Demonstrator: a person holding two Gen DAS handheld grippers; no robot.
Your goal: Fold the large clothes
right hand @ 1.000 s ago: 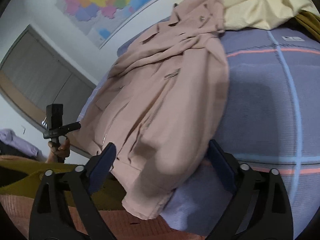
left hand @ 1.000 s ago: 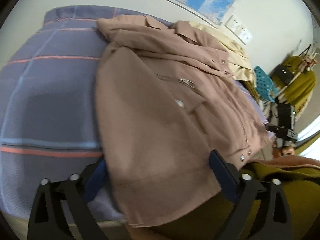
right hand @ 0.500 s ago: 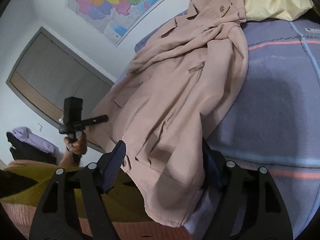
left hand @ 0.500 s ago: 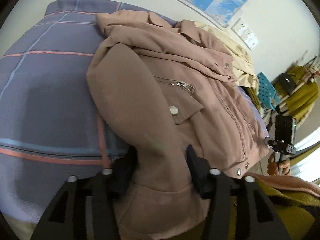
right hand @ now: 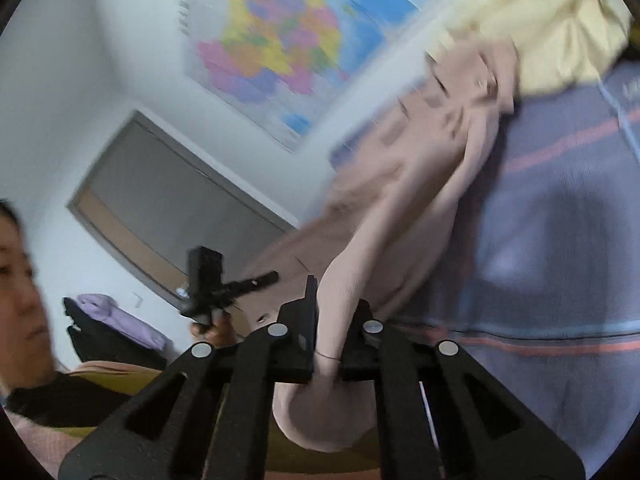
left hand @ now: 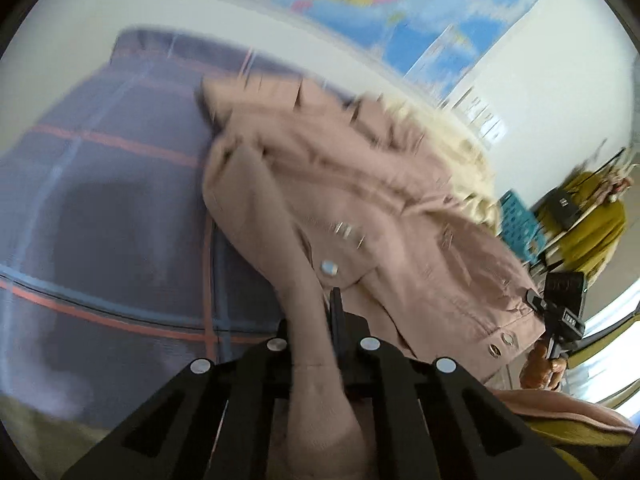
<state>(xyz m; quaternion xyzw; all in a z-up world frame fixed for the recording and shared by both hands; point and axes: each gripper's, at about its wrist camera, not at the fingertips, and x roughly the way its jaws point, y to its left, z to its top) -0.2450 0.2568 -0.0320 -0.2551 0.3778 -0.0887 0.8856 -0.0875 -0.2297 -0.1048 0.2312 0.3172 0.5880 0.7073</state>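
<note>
A dusty pink jacket (left hand: 360,200) with snaps and a zipped pocket lies on a purple striped bedcover (left hand: 100,208). My left gripper (left hand: 316,320) is shut on the cuff end of the jacket's left sleeve, which runs up between the jaws. In the right wrist view the same jacket (right hand: 420,168) stretches away, and my right gripper (right hand: 332,316) is shut on the other sleeve's cuff end, lifted off the bedcover (right hand: 560,240). Both views are blurred by motion.
A pale yellow garment (right hand: 540,28) lies behind the jacket's collar, also in the left wrist view (left hand: 452,140). A map (right hand: 288,40) hangs on the wall. A person (right hand: 24,280) is at the left. A blue crate (left hand: 520,220) and an olive garment (left hand: 592,216) are at the right.
Both grippers have closed from wide open onto the jacket's sleeve ends and lifted them. The views have tilted upward toward the wall.
</note>
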